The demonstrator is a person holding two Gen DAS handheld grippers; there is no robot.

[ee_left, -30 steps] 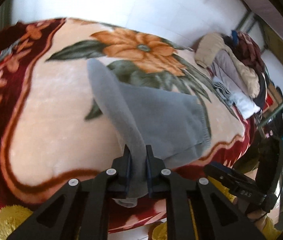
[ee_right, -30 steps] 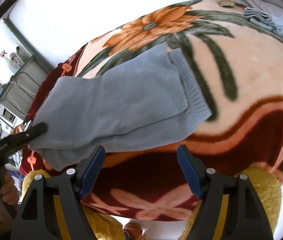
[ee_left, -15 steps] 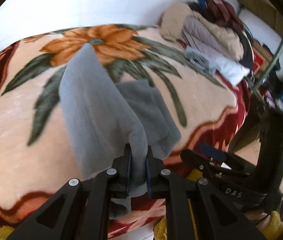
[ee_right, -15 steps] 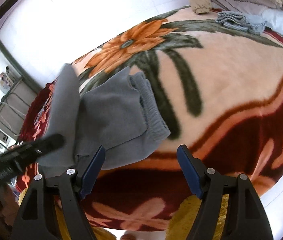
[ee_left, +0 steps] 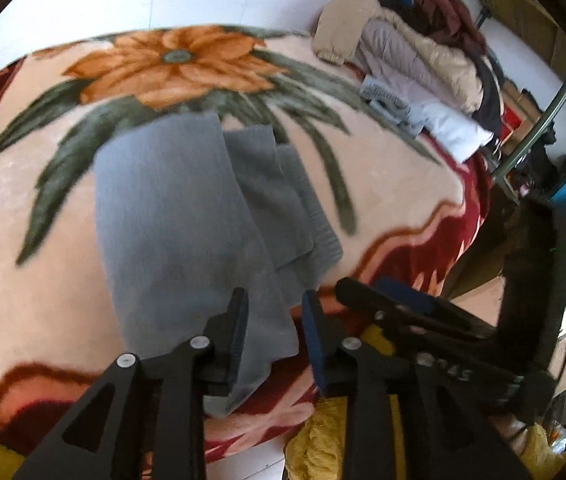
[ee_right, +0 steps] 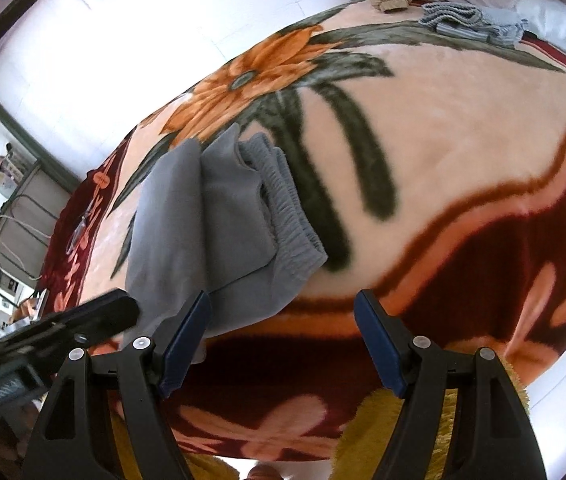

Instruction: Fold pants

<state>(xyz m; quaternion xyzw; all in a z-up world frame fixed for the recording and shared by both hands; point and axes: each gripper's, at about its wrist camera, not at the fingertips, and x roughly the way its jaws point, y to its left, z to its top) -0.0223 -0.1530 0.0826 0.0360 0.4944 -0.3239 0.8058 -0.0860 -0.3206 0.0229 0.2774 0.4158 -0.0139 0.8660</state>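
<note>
Left claw (ee_left: 273,334) jaws opening — releasing the pants (ee_left: 187,216) leg end, still loose between them, onto the blanket (ee_left: 23,280). Folded pants lie just ahead. Right claw (ee_right: 283,340) spread wide, empty.

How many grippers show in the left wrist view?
2: the left gripper at bottom centre, fingers opening around the grey pants; the right gripper open, lower right.
</note>
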